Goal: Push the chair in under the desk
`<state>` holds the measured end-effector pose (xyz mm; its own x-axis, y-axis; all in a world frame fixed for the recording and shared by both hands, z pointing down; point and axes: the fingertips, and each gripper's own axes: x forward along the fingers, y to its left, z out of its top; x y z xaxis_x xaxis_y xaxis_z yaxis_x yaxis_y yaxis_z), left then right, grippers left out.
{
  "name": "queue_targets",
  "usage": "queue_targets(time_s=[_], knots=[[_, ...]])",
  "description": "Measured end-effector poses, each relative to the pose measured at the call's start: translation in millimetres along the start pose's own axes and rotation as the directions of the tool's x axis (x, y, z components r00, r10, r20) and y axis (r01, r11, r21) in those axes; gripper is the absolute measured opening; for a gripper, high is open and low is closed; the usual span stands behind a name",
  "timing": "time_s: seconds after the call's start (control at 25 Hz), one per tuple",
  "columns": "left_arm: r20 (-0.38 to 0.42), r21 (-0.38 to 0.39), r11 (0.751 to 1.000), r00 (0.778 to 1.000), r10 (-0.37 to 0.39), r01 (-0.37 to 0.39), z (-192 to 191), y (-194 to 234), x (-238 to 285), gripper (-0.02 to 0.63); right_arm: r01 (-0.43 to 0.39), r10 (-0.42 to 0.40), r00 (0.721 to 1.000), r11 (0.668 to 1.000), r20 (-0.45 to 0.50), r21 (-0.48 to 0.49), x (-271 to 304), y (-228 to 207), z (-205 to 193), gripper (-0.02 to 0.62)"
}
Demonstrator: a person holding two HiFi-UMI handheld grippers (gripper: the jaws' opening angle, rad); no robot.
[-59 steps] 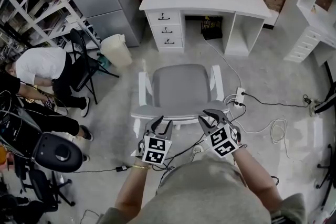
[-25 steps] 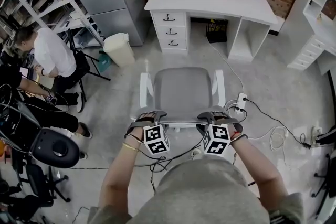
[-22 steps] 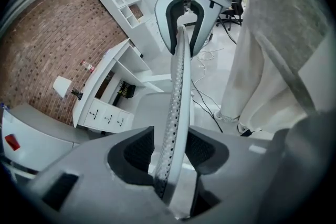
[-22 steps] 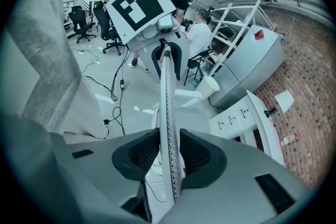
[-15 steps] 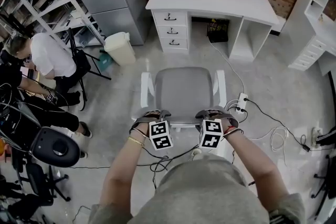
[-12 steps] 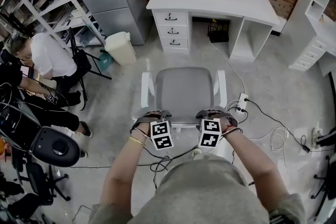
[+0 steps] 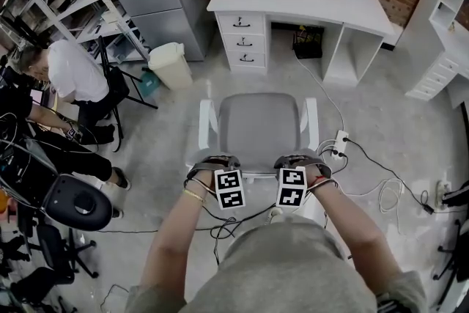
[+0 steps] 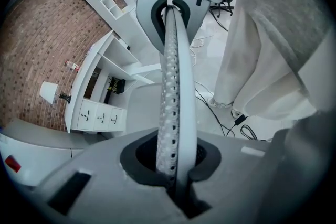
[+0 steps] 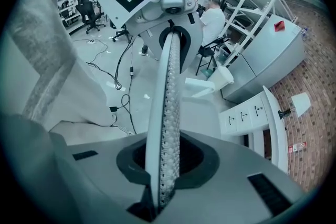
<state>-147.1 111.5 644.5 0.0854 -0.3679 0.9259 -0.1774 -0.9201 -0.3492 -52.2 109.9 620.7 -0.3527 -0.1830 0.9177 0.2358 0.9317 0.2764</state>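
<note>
The left gripper (image 7: 213, 162) and right gripper (image 7: 300, 160) are closing on the back rim of the grey-seated white chair (image 7: 258, 124), which is well apart from the white bench (image 7: 344, 5); the corded white power strip (image 7: 338, 144) might snag its hidden base, or uneven pushing could swivel it.

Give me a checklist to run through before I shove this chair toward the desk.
1. Left claw on backrest: ok, jaws closing with the top edge between them.
2. Right claw on backrest: ok, closing likewise.
3. Chair lined up with the desk opening: not ok, the opening sits off to the right.
4. Opening free: not ok, a dark object sits inside.
5. Floor path: not ok, a cable runs from the opening to the power strip beside the chair.
</note>
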Motion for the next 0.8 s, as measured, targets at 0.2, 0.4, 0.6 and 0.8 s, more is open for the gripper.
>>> queue_targets(time_s=[0.2, 0.4, 0.6, 0.8], knots=[[-0.007, -0.002, 1.0, 1.0, -0.006, 0.006, 0.8, -3.5, 2.9, 0.037, 0.025, -0.025, 1.0, 0.999, -0.001, -0.029, 2.3, 3.7, -2.6, 0.028], [-0.009, -0.002, 1.0, 1.0, -0.007, 0.007, -0.2, -1.6, -1.2, 0.037, 0.019, -0.019, 1.0, 0.999, -0.002, -0.025, -1.0, 2.6, -0.2, 0.026], [-0.011, -0.004, 1.0, 1.0, -0.007, 0.007, 0.5, -0.2, -0.4, 0.037, 0.016, -0.016, 1.0, 1.0, -0.003, -0.024, -0.9, 1.5, -1.6, 0.026], [-0.014, -0.004, 1.0, 1.0, 0.0, 0.0, -0.3, 0.7, 2.0, 0.038, 0.014, -0.014, 1.0, 1.0, 0.0, -0.022, 1.4, 1.2, -1.7, 0.026]])
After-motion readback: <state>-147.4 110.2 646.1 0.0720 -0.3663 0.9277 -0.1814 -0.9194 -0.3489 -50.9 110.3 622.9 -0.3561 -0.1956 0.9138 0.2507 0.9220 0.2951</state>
